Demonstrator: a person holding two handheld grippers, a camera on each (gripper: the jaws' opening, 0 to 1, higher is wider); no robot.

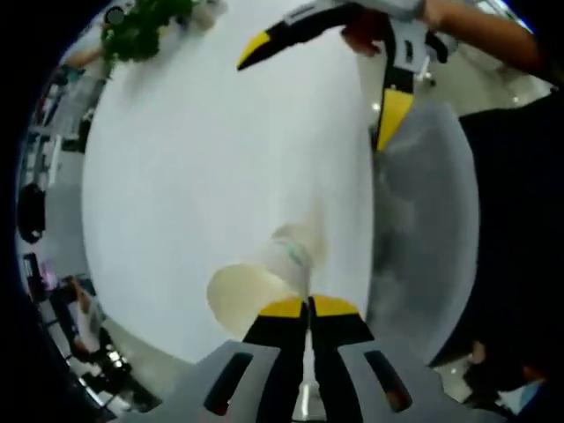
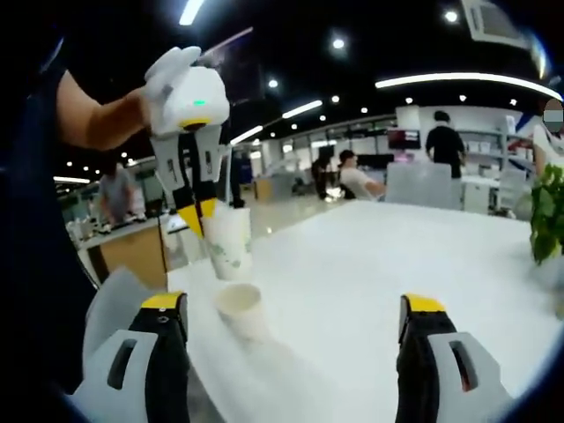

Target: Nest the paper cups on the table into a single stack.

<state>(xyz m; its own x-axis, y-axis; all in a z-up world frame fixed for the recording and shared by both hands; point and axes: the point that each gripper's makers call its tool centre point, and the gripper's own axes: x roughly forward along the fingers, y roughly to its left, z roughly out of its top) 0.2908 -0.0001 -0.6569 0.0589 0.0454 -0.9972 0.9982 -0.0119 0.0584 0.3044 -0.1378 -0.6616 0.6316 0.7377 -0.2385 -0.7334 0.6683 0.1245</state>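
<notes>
My left gripper (image 1: pixel 308 307) is shut on the rim of a white paper cup (image 1: pixel 251 286), which hangs from its yellow-tipped jaws over the white table (image 1: pixel 203 159). In the right gripper view this left gripper (image 2: pixel 198 216) points down and holds the printed cup (image 2: pixel 229 242) just above a second cup (image 2: pixel 242 308). That second cup stands upright and open near the table's (image 2: pixel 370 264) edge. My right gripper (image 2: pixel 293 304) is open with nothing between its jaws, a short way from the standing cup. The right gripper (image 1: pixel 326 84) also appears at the top of the left gripper view.
A green plant (image 2: pixel 548 211) stands at the far side of the table, also seen as a plant (image 1: pixel 141 26) at the top left. A grey chair (image 2: pixel 115 308) sits by the near table edge. People are in the office behind.
</notes>
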